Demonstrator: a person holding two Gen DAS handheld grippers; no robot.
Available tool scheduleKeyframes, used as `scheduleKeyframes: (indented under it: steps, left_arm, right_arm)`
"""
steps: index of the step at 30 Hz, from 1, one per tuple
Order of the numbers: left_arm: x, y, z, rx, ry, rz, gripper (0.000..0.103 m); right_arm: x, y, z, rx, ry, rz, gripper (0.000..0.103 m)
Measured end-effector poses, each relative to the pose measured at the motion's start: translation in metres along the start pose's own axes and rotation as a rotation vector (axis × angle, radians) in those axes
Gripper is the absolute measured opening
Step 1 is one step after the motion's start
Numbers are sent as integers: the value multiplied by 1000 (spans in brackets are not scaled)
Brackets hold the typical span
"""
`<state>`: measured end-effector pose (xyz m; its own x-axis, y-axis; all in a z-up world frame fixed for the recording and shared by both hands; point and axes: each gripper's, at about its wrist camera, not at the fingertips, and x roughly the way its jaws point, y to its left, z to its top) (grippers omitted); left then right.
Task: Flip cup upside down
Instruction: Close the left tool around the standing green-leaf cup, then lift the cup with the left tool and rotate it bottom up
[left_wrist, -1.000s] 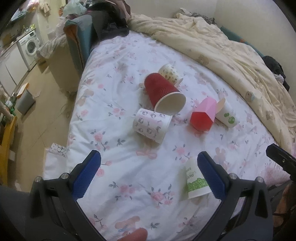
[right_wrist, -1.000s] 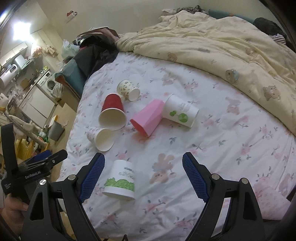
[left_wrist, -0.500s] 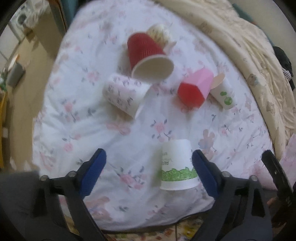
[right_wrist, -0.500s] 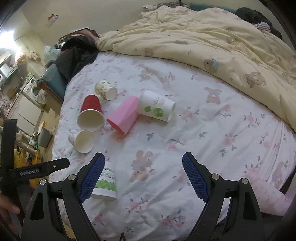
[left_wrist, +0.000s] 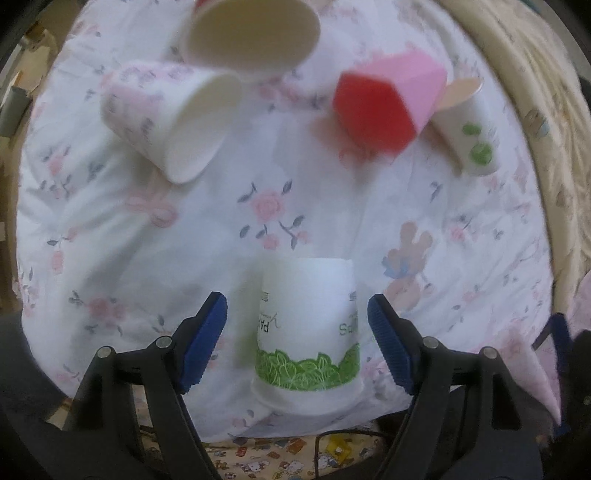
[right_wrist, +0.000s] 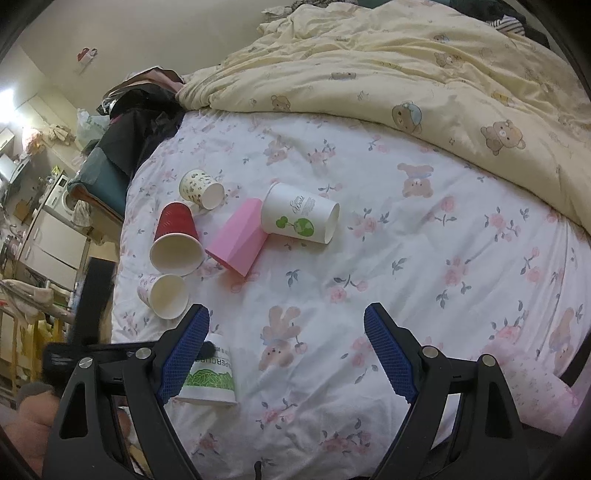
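Already the bed (right_wrist: 424, 236) carries several tipped cups ahead of both tongs, while the green-banded cup (left_wrist: 308, 332) stands mouth down, axis upright, right between the left tongs' (left_wrist: 297, 339) pads, apart from both. The left tongs are spread wide, holding nothing, and clearly nearer. From the right tongs (right_wrist: 286, 349), also wide open and empty, that cup (right_wrist: 208, 373) sits just beside and partly behind the left pad.

Red cup (left_wrist: 255, 33) blurred, cut off by the top edge.
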<state>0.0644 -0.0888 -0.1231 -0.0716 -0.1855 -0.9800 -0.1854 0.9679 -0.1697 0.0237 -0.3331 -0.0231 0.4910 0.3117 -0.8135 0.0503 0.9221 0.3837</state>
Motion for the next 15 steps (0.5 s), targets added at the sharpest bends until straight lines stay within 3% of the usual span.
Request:
scheduleKeyframes:
  steps: [3, 7, 15]
  left_arm:
    - [10, -2, 0, 8, 21, 8, 74]
    - [16, -1, -1, 1, 44, -8, 54]
    - [-18, 2, -5, 43, -53, -25, 50]
  right_arm:
    - [2, 0, 0, 5, 10, 9, 88]
    - [2, 2, 0, -5, 9, 5, 88]
    - [6, 7, -2, -25, 23, -2, 88]
